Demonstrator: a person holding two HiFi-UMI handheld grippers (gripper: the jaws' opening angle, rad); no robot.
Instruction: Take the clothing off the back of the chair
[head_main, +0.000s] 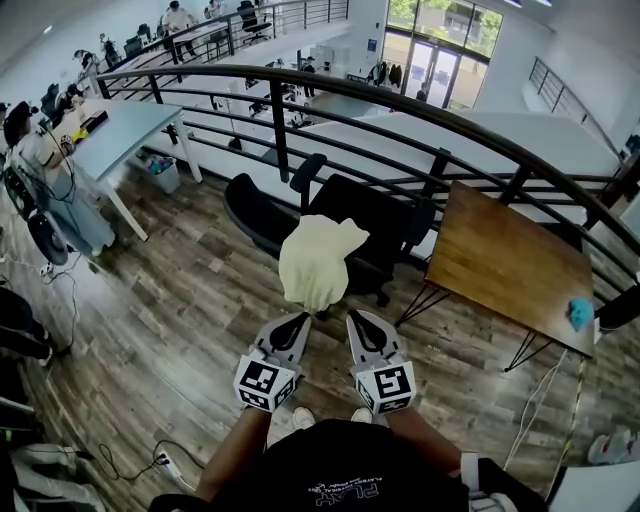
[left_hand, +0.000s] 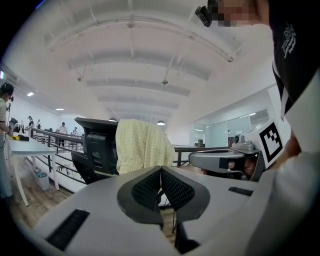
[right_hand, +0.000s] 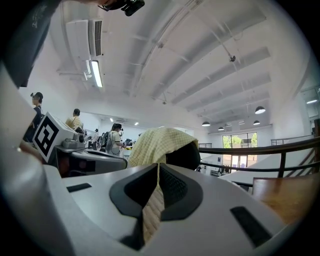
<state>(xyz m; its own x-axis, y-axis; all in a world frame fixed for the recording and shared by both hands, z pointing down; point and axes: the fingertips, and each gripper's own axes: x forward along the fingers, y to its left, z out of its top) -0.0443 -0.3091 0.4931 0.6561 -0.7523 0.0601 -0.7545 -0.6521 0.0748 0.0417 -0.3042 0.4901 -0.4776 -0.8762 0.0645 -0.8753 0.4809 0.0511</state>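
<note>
A pale yellow garment (head_main: 312, 258) hangs over the back of a black office chair (head_main: 385, 225), its lower end pointing toward me. My left gripper (head_main: 299, 320) sits just left of that hanging end, and I see no cloth between its shut jaws. The right gripper (head_main: 356, 320) is just to the right of the hanging end. In the left gripper view the garment (left_hand: 142, 146) drapes the chair (left_hand: 97, 145) ahead of the left gripper (left_hand: 160, 172). In the right gripper view the right gripper (right_hand: 158, 172) is shut on a strip of the garment (right_hand: 157, 142), which runs down through the jaws.
A curved black railing (head_main: 400, 110) runs behind the chair. A wooden table (head_main: 505, 262) with a blue object (head_main: 581, 313) stands to the right. A second black chair (head_main: 255, 212) sits to the left, a white table (head_main: 120, 130) farther left. A cable (head_main: 160, 460) lies on the floor.
</note>
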